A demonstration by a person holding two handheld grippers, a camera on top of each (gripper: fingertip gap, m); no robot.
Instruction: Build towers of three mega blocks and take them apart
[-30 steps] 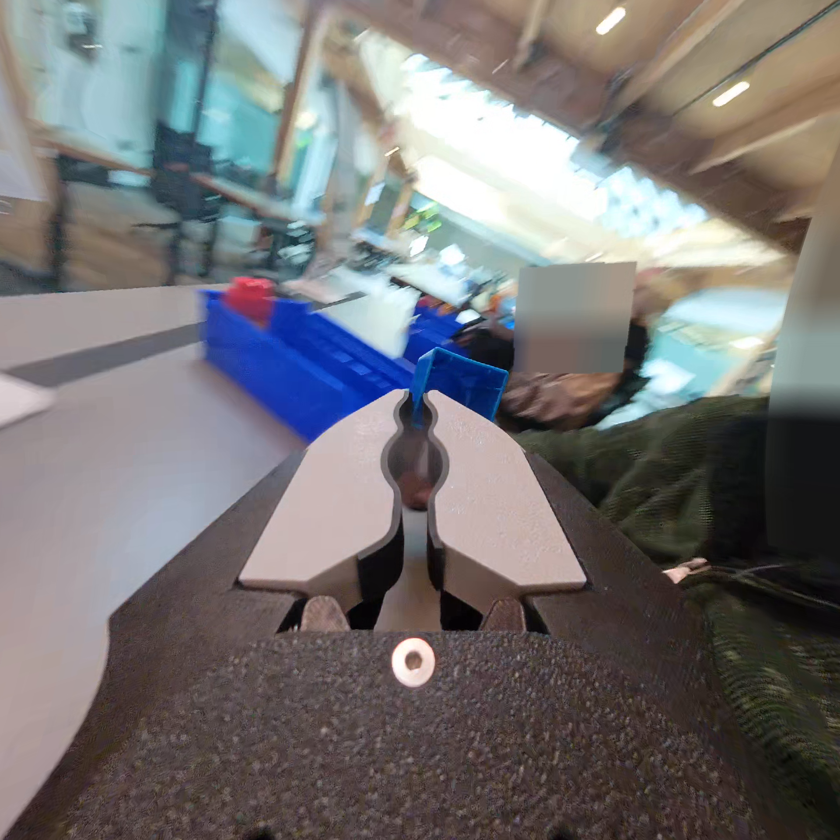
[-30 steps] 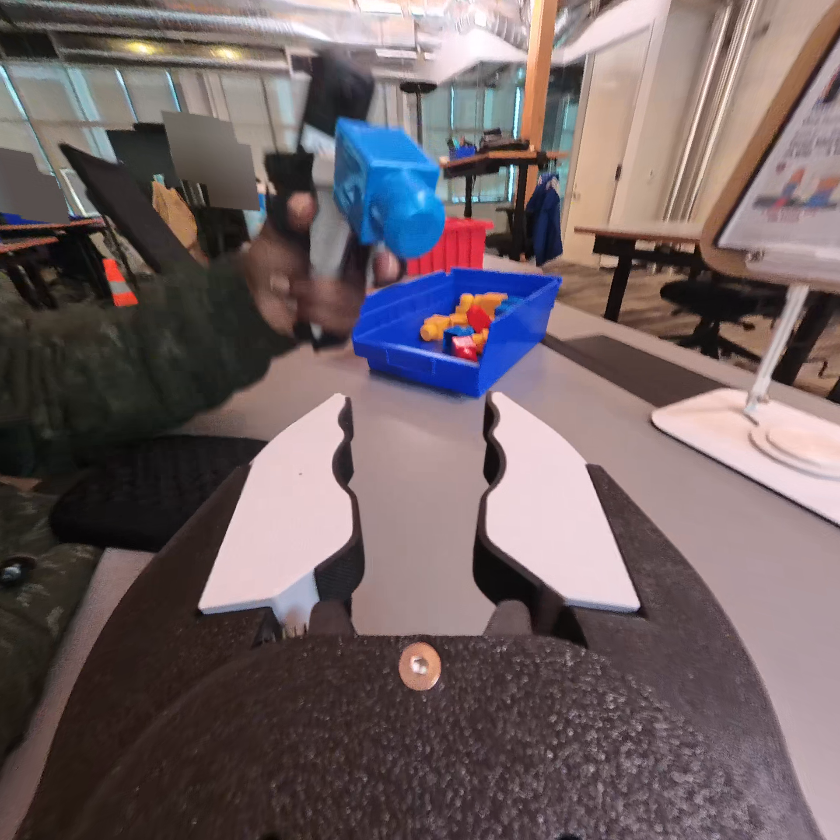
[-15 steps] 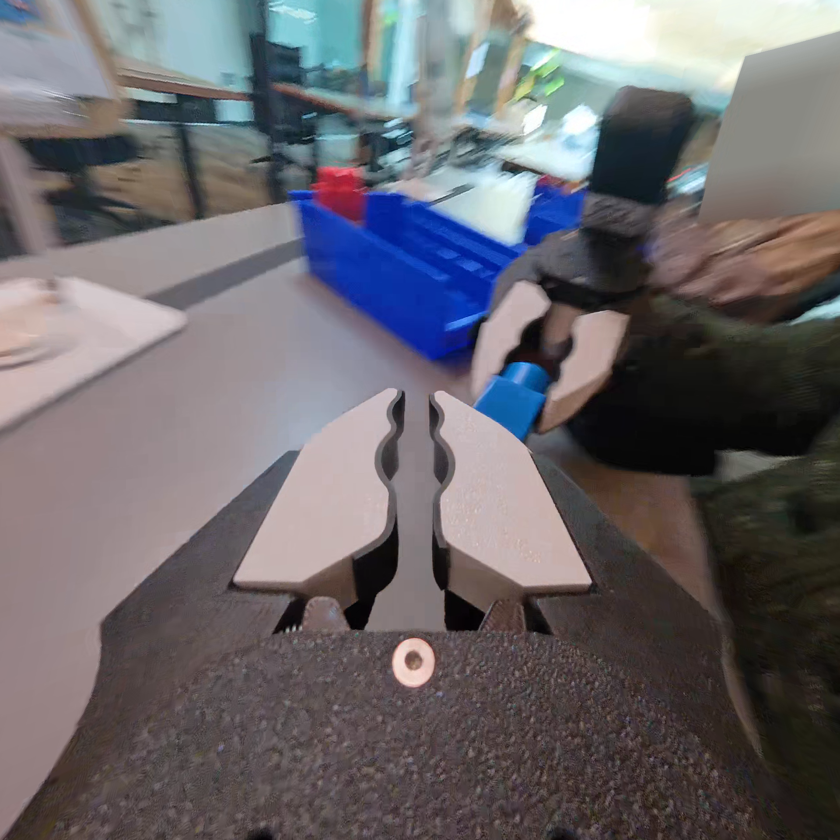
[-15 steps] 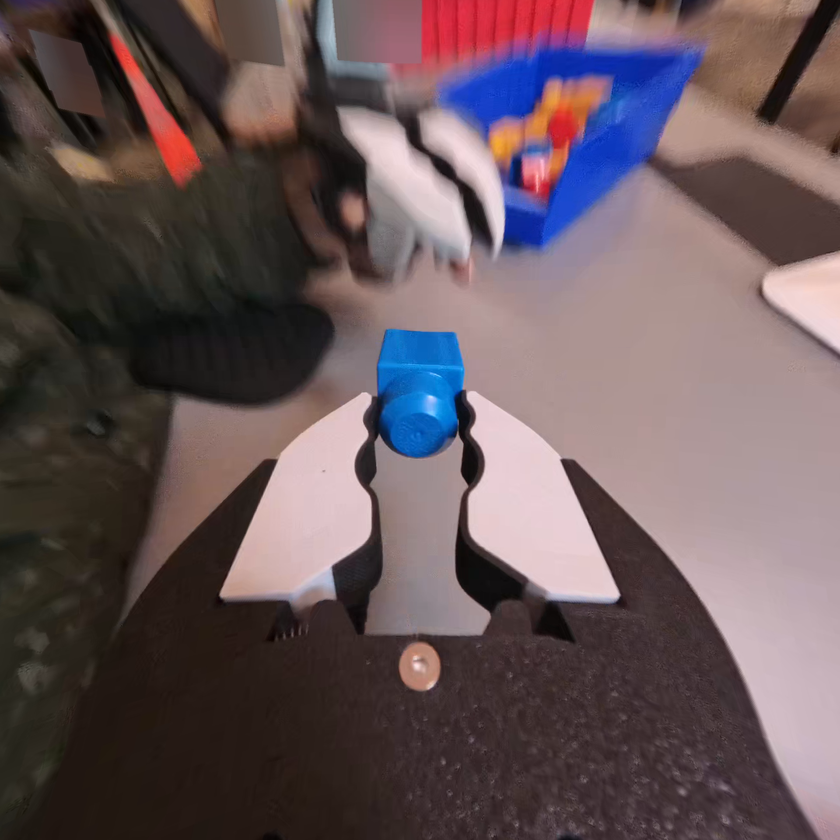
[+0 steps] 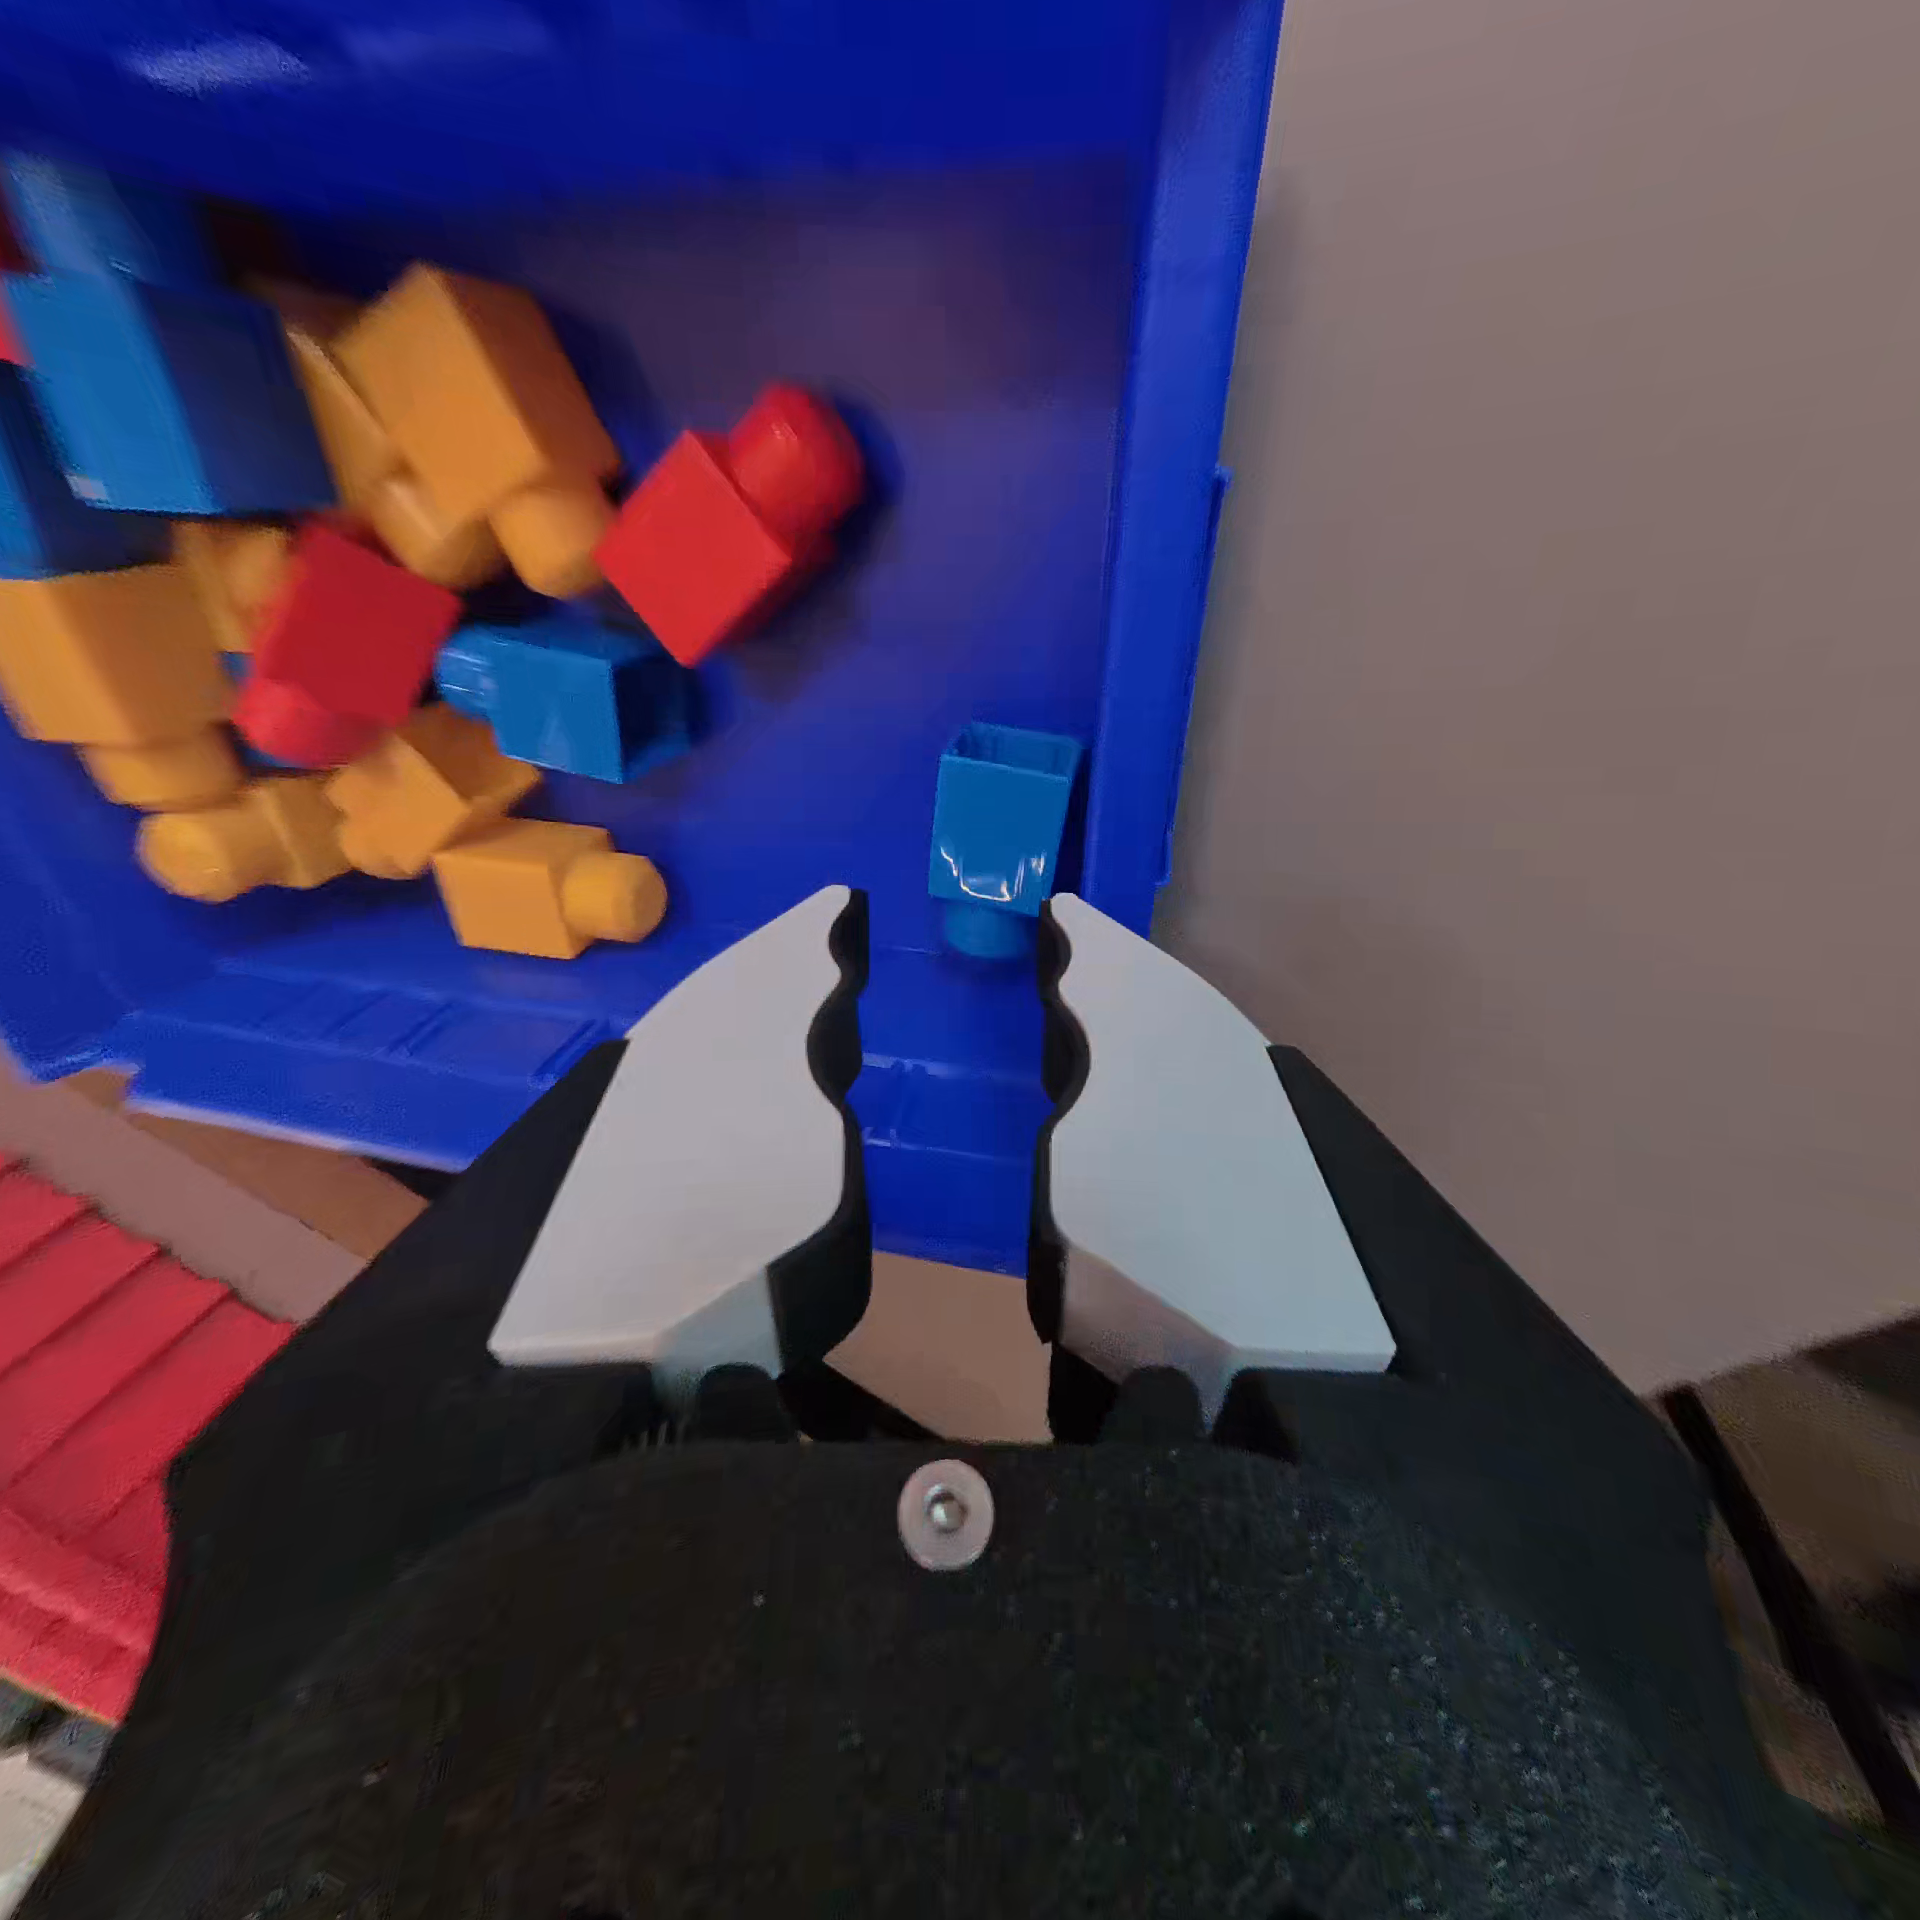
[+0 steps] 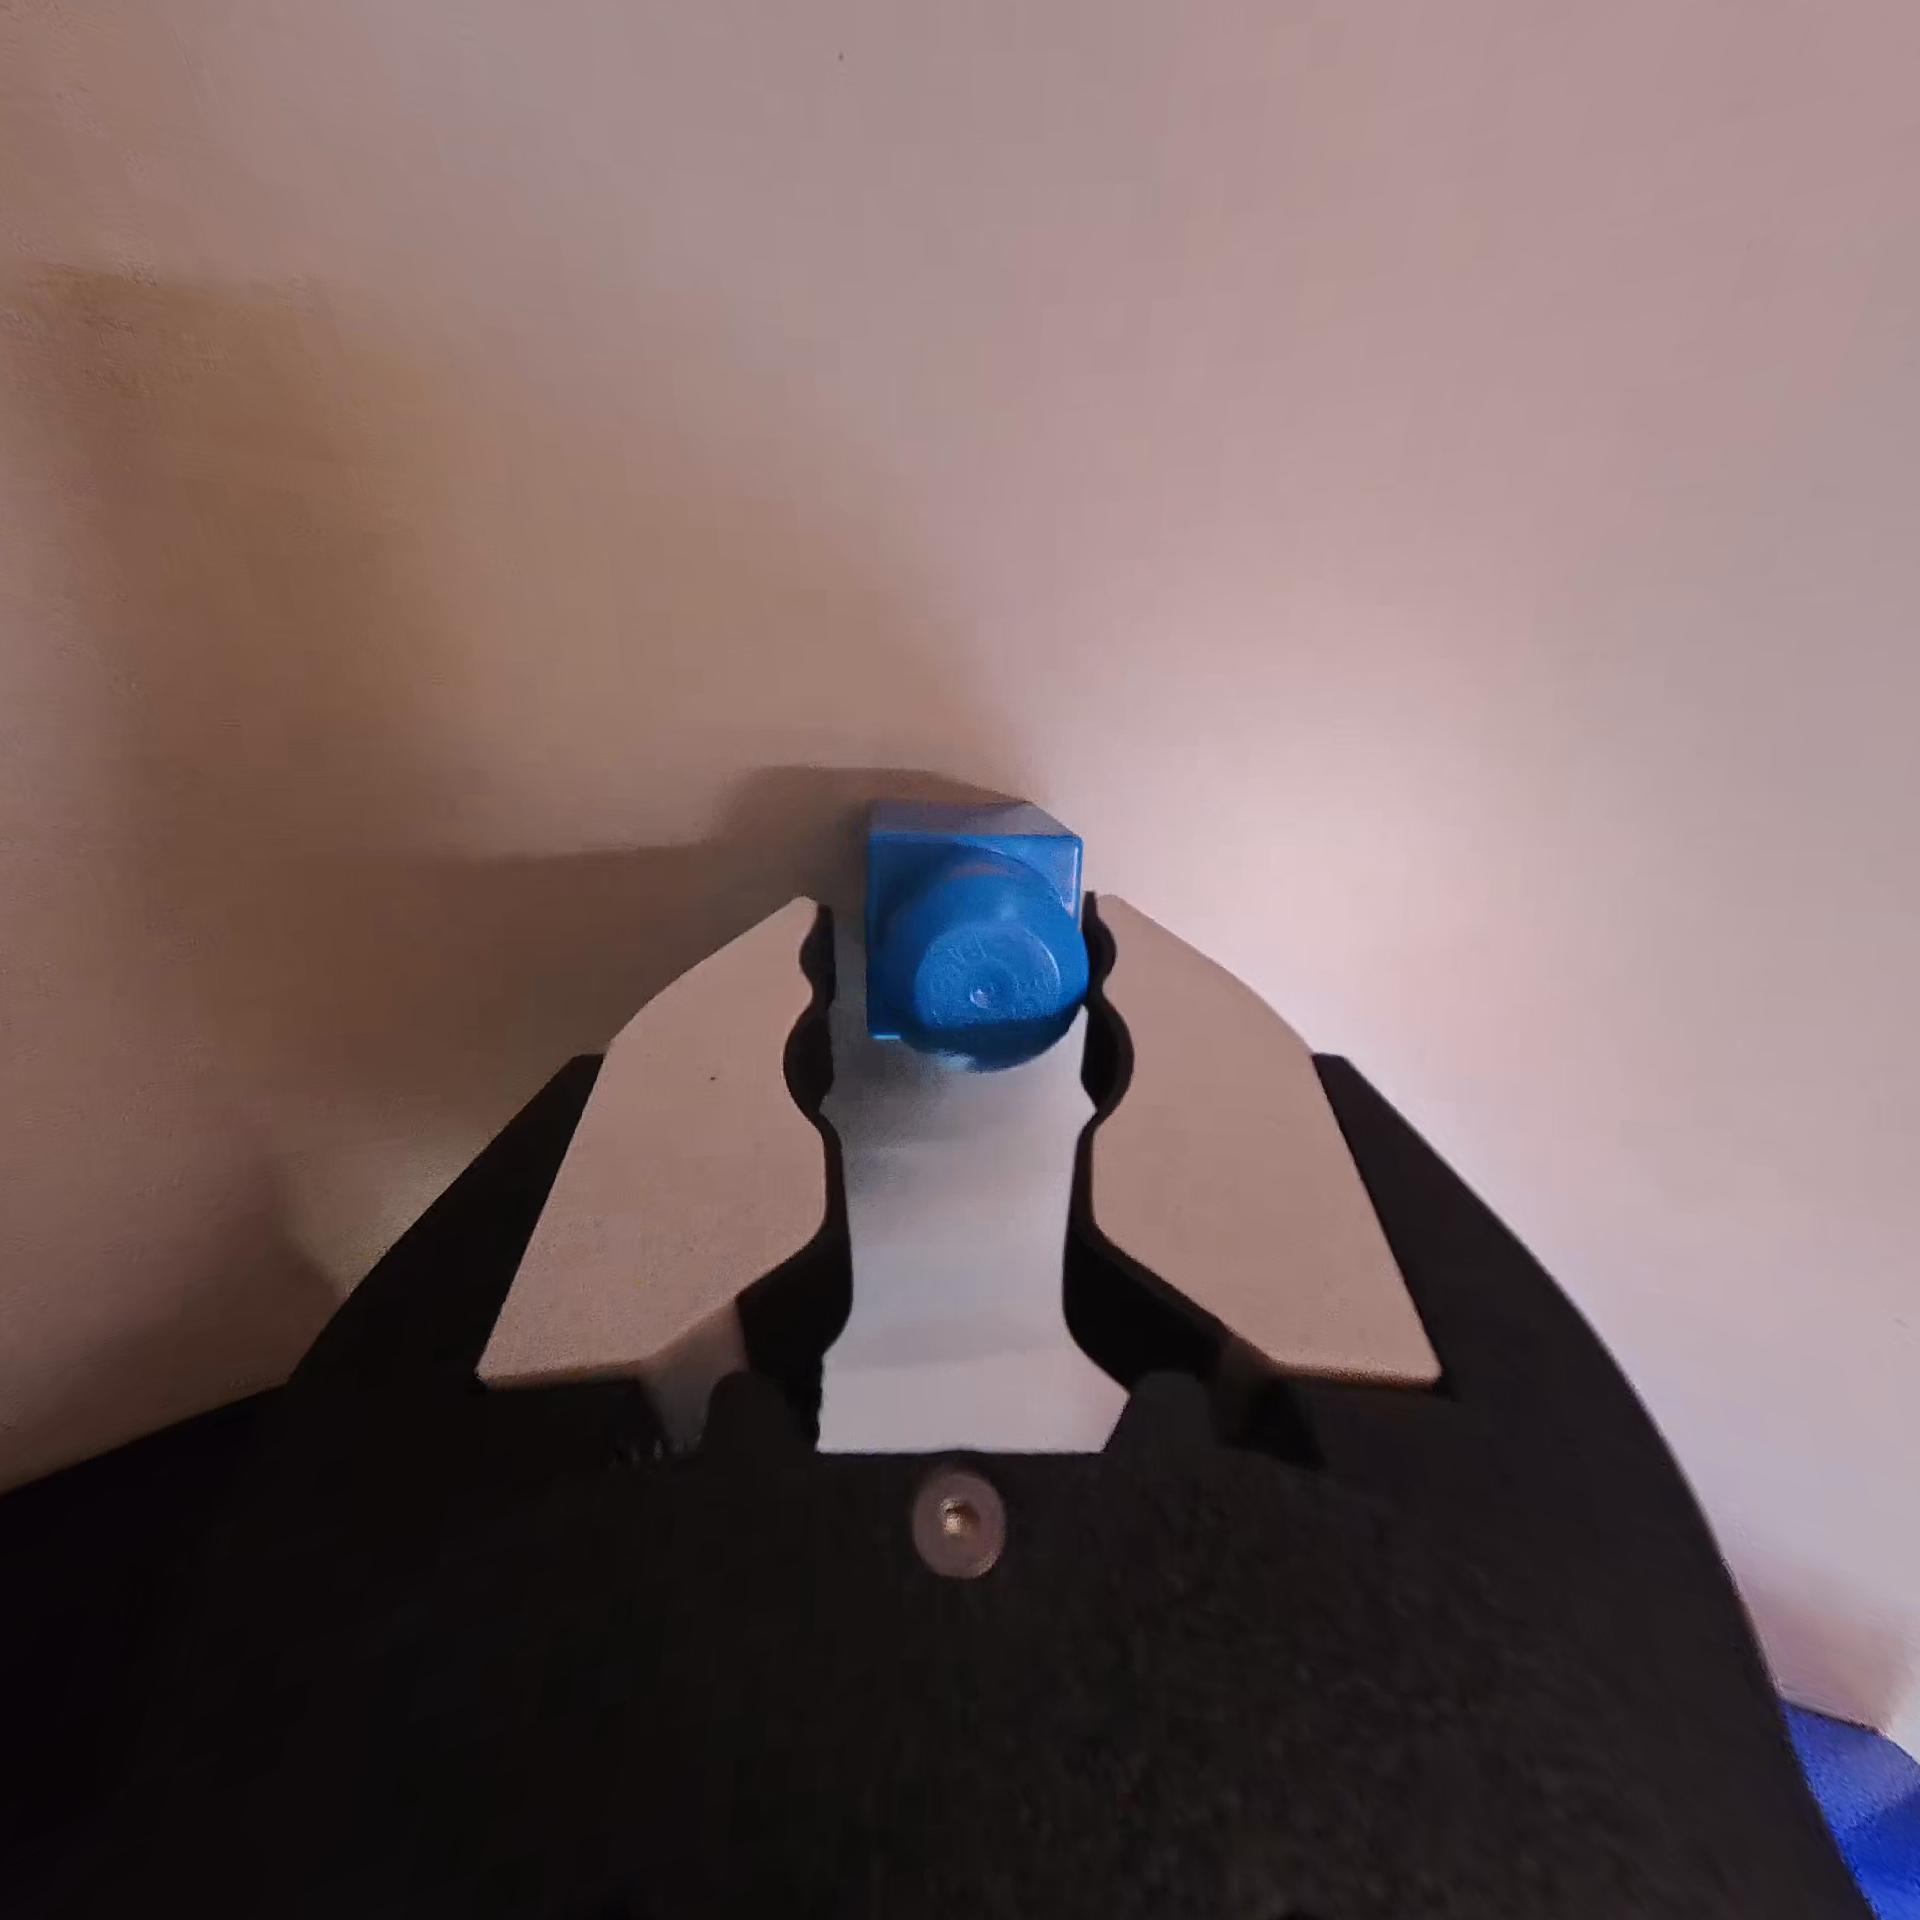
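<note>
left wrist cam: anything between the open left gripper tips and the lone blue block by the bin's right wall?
Nothing. In the left wrist view only bare bin floor separates the left gripper from the lone blue block; the block pile lies off left.

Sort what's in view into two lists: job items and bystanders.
Job:
right gripper, around blue block
left gripper, open
blue bin of loose blocks

Bystanders:
table
red bin
</note>
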